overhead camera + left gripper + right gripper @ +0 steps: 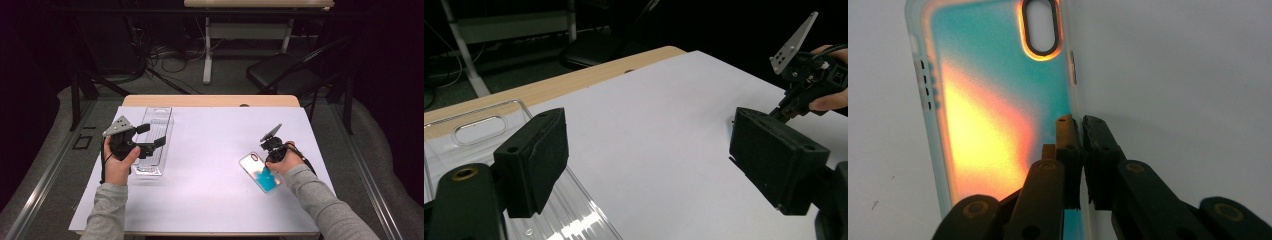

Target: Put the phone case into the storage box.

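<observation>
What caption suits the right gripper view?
Right tongs shut on the side rim of the phone case, flat on the white sheet.

From my right tongs [1082, 150] I see the two black jaws pinched together on the long side edge of a phone case [993, 100], one pad over the case and the other outside its rim. The case lies flat on the white worktop [1188, 75], translucent, teal fading to orange and yellow. Its oval camera cut-out [1040, 25] sits at the far end, with small slots along the opposite edge
</observation>
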{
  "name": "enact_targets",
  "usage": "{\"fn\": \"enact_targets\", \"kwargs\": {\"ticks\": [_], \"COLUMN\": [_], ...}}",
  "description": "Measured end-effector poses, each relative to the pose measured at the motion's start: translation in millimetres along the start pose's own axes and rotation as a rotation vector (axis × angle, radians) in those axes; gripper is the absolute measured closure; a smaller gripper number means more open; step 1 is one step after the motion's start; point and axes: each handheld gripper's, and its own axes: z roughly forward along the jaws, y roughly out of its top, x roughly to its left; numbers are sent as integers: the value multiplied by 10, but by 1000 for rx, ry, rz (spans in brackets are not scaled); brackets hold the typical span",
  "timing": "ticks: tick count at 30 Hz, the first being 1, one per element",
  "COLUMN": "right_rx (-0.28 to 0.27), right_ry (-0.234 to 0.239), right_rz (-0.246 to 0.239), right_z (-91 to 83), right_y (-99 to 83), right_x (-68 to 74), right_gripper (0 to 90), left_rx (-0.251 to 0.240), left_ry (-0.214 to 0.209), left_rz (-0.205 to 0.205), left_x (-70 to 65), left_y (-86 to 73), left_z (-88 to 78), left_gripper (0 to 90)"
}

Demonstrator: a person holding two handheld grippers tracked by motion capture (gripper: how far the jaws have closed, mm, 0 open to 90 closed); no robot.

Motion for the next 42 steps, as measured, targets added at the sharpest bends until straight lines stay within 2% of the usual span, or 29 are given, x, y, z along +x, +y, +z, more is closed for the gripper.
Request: {"fn": "enact_targets", "kwargs": {"ticks": [3, 8, 9, 10, 11, 17, 20, 21, 22, 25, 26, 27, 30, 31, 38, 39, 40, 41, 42], "right_rx": [-20, -2, -66, -66, -25, -11, -22, -63, -63, -15, -27, -6, -7, -36, -29, -42, -21, -24, -55], "right_ry": [8, 3, 30, 30, 11, 12, 17, 39, 39, 17, 21, 15, 20, 28, 35, 43, 37, 38, 44], "right_rz": [7, -7, 15, 15, -4, -10, -13, 11, 11, -22, -22, -35, -36, -32, -24, -20, -24, -27, -20], "right_z": [12, -2, 42, 42, 14, 3, 10, 37, 37, 2, 8, -10, -14, 0, -47, -44, -66, -73, -64], "right_y": [-8, -1, -21, -21, -8, -5, -7, -23, -23, -9, -12, -5, -6, -14, -19, -25, -21, -23, -33], "right_x": [8, 6, 18, 18, 17, 11, 6, 14, 14, 5, 6, 5, 6, 8, -5, -11, -16, -21, -20], "right_gripper": [867, 877, 880, 880, 881, 882, 883, 883, 883, 884, 884, 884, 884, 884, 885, 886, 885, 885, 885], "left_rx": [1, 1, 1, 1, -1, 1, 1, 2, 2, 3, 3, 3, 5, 5, 4, 3, 2, 2, 2], "left_ry": [0, 0, 0, 0, 0, 3, 3, 4, 4, 4, 4, 4, 4, 4, 4, 3, 3, 2, 3], "left_rz": [1, 2, 1, 1, 0, 2, 0, 0, 0, 0, 0, 0, 2, 2, -1, -2, -2, -2, -2], "left_x": [1, 1, 1, 1, 1, 3, 5, 7, 7, 7, 7, 7, 7, 8, 10, 8, 4, 1, -3], "left_y": [-1, -1, 0, 0, -1, -3, -3, -3, -3, -4, -4, -4, -6, -6, -10, -10, -9, -9, -9], "left_z": [0, 1, -2, -2, -1, 0, -2, -4, -4, -4, -3, -3, -1, 0, 6, 8, 9, 11, 13], "left_gripper": [161, 161, 161, 161, 161, 161, 161, 161, 161, 161, 161, 161, 161, 161, 161, 161, 161, 161, 161]}}
